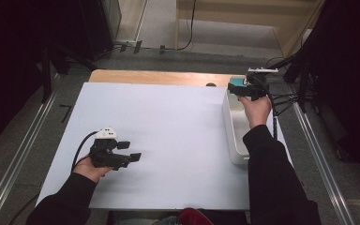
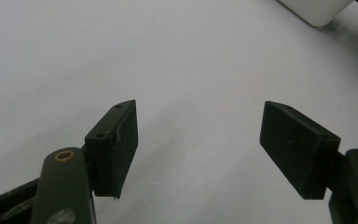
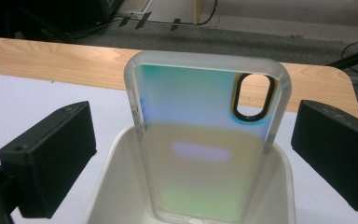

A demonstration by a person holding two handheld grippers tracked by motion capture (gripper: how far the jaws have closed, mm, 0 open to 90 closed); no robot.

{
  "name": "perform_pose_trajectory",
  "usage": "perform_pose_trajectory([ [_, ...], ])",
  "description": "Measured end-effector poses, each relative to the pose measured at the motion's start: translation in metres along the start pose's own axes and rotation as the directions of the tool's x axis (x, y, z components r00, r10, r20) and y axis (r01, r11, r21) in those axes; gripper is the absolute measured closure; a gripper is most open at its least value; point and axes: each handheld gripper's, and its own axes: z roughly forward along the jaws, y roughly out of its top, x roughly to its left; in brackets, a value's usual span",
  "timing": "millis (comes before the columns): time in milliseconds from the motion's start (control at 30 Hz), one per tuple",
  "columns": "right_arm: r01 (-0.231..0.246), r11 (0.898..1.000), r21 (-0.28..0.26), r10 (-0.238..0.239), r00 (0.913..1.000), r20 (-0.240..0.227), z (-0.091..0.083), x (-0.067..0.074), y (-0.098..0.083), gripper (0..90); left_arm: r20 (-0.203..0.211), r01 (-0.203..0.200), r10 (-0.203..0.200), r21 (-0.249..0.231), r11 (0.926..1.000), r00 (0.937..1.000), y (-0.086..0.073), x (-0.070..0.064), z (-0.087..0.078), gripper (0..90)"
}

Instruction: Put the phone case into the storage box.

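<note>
Right gripper (image 3: 193, 163) nearest, jaws spread wide, pads clear of the phone case (image 3: 205, 140) on both sides; case stands upright, leaning in the white bin (image 3: 286, 186) at the table's (image 1: 168, 77) right edge; left gripper (image 2: 198, 149) also spread, nothing between, over the white sheet (image 2: 168, 56).

A wooden bench (image 1: 159, 77) carries a white sheet (image 1: 168, 140) over most of it; a white tray (image 1: 234, 136) sits at right of frame
</note>
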Motion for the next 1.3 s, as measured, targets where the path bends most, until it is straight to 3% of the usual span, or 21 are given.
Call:
perform_pose_trajectory([
  [333, 0.016, 1.000, 0.000, -0.016, 0.9996, -0.022, -0.016, -0.002, 0.010, 0.0, 0.002, 0.006, -0.006, -0.004, 1.0000, 1.0000, 0.000, 0.001, 0.000, 27.6],
  [500, 0.059, 0.998, 0.008, -0.058, 0.9965, -0.061, -0.027, 0.003, 0.016, 0.0, 0.000, 0.009, -0.009, -0.005, 1.0000, 1.0000, 0.000, 0.001, 0.000, 27.6],
  [867, 0.073, 0.997, 0.014, -0.072, 0.9925, -0.099, -0.043, 0.005, 0.023, 0.0, -0.001, 0.010, -0.010, -0.005, 0.9999, 1.0000, 0.000, 0.002, 0.000, 27.6],
  [967, 0.078, 0.996, 0.031, -0.073, 0.9894, -0.125, -0.047, 0.007, 0.023, 0.0, 0.001, 0.010, -0.010, -0.004, 0.9999, 0.9999, 0.000, 0.002, -0.001, 27.6],
  [1000, 0.084, 0.996, 0.041, -0.077, 0.9844, -0.158, -0.050, 0.008, 0.023, 0.0, 0.001, 0.011, -0.010, -0.004, 0.9999, 0.9999, 0.000, 0.002, 0.000, 27.6],
  [1300, 0.124, 0.989, 0.075, -0.106, 0.9712, -0.214, -0.058, 0.019, 0.022, 0.0, 0.004, 0.013, -0.013, -0.007, 0.9999, 0.9999, 0.000, 0.002, 0.000, 27.6],
])
